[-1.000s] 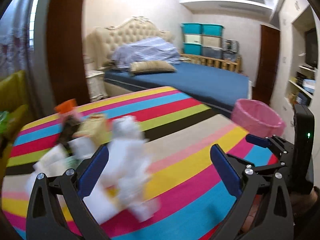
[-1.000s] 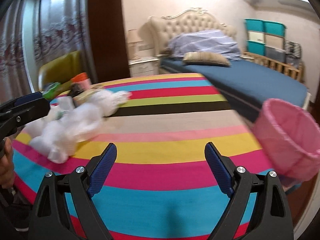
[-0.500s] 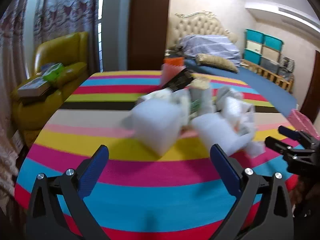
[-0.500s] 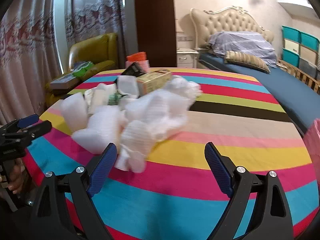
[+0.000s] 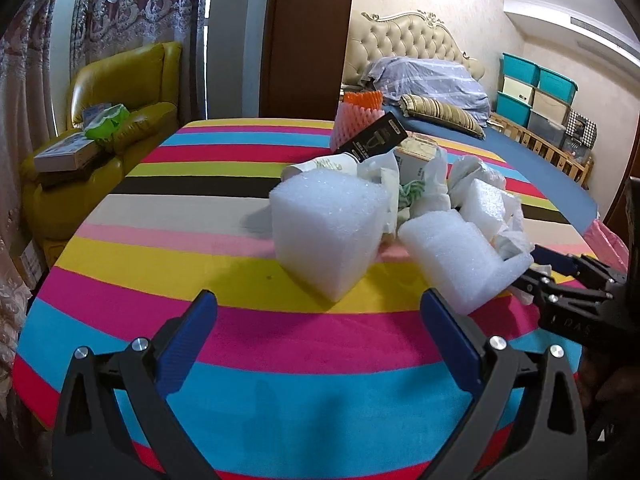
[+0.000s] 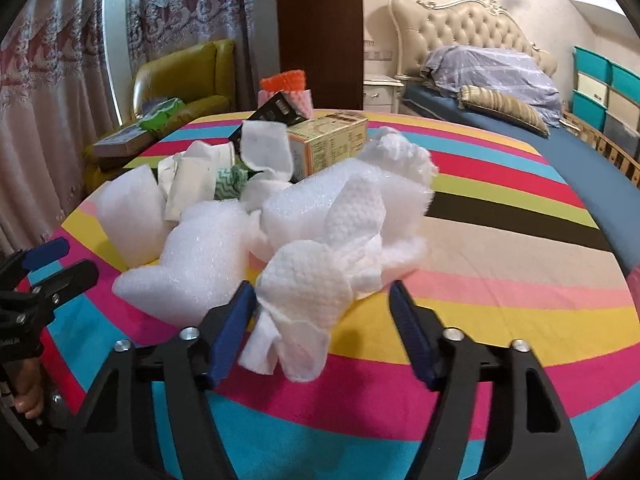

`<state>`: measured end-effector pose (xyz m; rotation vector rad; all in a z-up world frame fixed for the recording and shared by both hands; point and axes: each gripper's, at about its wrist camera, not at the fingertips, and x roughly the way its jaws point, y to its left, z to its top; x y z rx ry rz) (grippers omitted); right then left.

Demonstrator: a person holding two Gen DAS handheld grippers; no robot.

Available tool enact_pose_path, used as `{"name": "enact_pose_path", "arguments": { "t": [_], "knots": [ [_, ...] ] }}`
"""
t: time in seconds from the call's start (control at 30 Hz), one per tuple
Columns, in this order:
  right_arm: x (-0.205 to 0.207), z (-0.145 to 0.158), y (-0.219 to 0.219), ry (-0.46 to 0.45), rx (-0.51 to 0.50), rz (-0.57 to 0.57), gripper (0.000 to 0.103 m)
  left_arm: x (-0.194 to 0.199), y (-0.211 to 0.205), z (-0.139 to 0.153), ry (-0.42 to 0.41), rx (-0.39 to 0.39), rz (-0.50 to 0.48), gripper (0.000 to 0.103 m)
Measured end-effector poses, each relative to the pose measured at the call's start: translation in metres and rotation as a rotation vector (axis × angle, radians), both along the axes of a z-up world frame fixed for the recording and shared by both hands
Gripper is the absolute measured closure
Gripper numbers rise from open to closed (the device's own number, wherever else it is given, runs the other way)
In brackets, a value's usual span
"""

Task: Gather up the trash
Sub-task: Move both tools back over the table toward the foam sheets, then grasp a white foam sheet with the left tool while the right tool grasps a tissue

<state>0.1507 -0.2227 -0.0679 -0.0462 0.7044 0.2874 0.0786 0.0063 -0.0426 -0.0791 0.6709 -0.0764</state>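
Left gripper (image 5: 318, 338): blue-padded fingers (image 5: 188, 334) spread wide, nothing between them, touching nothing. It hangs over the near edge of the striped table (image 5: 168, 216), over the pink and blue bands. The trash pile sits ahead of it, apart from the fingertips; nearest piece is the big white foam block (image 5: 326, 230), ahead and a bit right of centre, and a second foam chunk (image 5: 460, 258) lies just beyond the right finger's tip.

Right gripper (image 6: 320, 330): fingers (image 6: 230, 330) apart, narrower than the left's, straddling a crumpled white paper towel (image 6: 316, 284). The towel's lower end hangs down between the pads; the left pad looks to be touching or almost touching it (hard to call), the right pad stands clear with a visible gap. Not clamped.

Rest of the pile, right wrist view: bubbly foam lump (image 6: 196, 260) just left of the towel, wide foam sheet (image 6: 352, 188) behind it, cardboard box (image 6: 328, 142) further back, a black packet (image 6: 274, 110) and pink-orange foam netting (image 6: 286, 88) at the far side. All on the table, bunched together.

The right gripper's tips also show at the right edge of the left view (image 5: 536, 268), pushed against the pile's right side. The pink bin (image 5: 608, 242) peeks in past the table's right rim, well apart from the pile. Yellow sofa (image 5: 120, 92) and bed (image 6: 500, 80) behind.
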Motion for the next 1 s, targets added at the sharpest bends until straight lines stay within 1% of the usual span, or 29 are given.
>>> {"name": "enact_pose_path", "arguments": {
  "t": [0.03,0.07,0.1,0.17,0.27,0.4,0.53,0.63,0.7,0.8,0.9,1.0],
  "knots": [
    [-0.001,0.000,0.002,-0.006,-0.002,0.015,0.054,0.003,-0.003,0.001,0.000,-0.003,-0.002,0.005],
    [-0.002,0.000,0.004,-0.015,-0.010,0.021,0.058,0.007,-0.005,0.002,0.002,-0.006,-0.003,0.005],
    [-0.004,0.000,0.006,-0.030,-0.029,0.019,0.059,0.010,-0.008,0.002,0.004,-0.007,-0.004,0.005],
    [-0.006,0.000,0.007,-0.048,-0.035,0.013,0.063,0.015,-0.012,0.002,0.009,-0.010,-0.008,0.005],
    [-0.007,0.001,-0.002,-0.059,0.007,-0.007,0.066,0.019,-0.021,0.003,0.021,-0.024,-0.024,0.005],
    [-0.014,0.005,-0.017,-0.090,0.060,-0.045,0.066,0.012,-0.035,0.005,0.002,-0.013,-0.062,0.005],
    [-0.024,0.007,-0.038,-0.094,0.063,-0.074,0.066,0.001,-0.049,0.017,-0.042,-0.026,-0.112,0.005],
    [-0.033,0.010,-0.051,-0.094,0.072,-0.081,0.066,-0.003,-0.063,0.019,-0.053,-0.035,-0.162,0.005],
    [-0.042,0.013,-0.063,-0.113,0.062,-0.089,0.066,-0.005,-0.077,0.019,-0.054,-0.015,-0.200,0.005],
    [-0.050,0.019,-0.076,-0.131,0.064,-0.111,0.066,0.000,-0.104,0.015,-0.047,0.051,-0.250,0.005],
    [-0.053,0.020,-0.086,-0.139,0.082,-0.136,0.066,0.010,-0.119,0.009,-0.043,0.091,-0.252,0.005],
    [-0.051,0.018,-0.094,-0.132,0.100,-0.147,0.066,0.026,-0.131,0.000,-0.018,0.120,-0.237,0.006]
  ]
}}
